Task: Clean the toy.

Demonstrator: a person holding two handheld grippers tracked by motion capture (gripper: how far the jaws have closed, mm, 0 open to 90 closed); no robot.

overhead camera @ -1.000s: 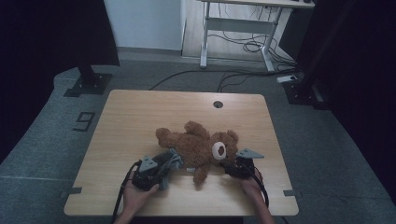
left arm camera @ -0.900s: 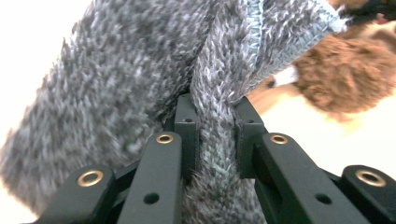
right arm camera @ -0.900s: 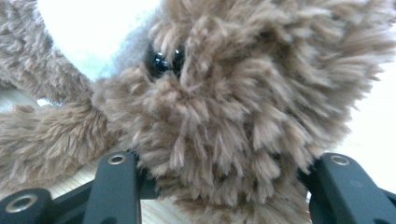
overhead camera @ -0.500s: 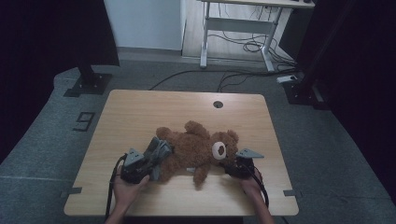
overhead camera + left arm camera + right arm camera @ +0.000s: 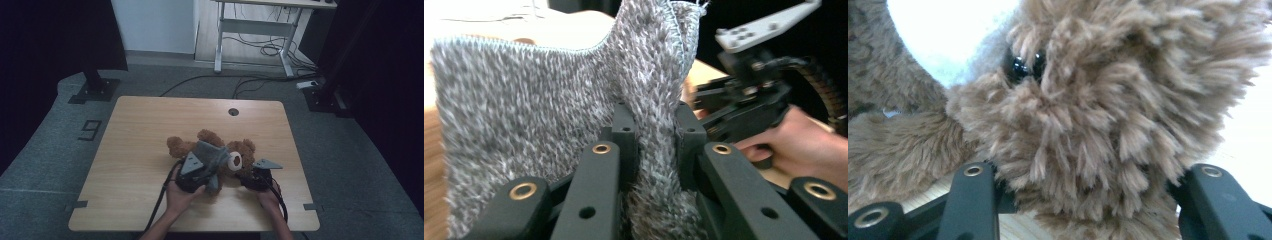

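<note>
Grey knit garment (image 5: pixel 549 115), fuzzy, light-flecked, with a pale stitched hem: pinched in a fold between the jaws of the left gripper (image 5: pixel 200 172), which press together on it. In the high view the left gripper holds the garment (image 5: pixel 212 155) over the teddy bear's body, at the near middle of the table (image 5: pixel 140 130).

Right gripper (image 5: pixel 256 179): just right of the left one, near the table's front edge, jaws clamped on either side of the teddy bear's head (image 5: pixel 1108 115), pinning it down.

Teddy bear (image 5: pixel 192 145): brown shaggy plush, white muzzle, dark glossy eye (image 5: pixel 1023 65). It lies on its back, long axis across the table, head toward the right gripper, legs pointing left and away. From the garment the head lies to the right, so a pull that way along the body would likely bring the opening to it; the left hand is the nearer one for that work.

Beyond the table: grey floor, cables, a desk frame.
</note>
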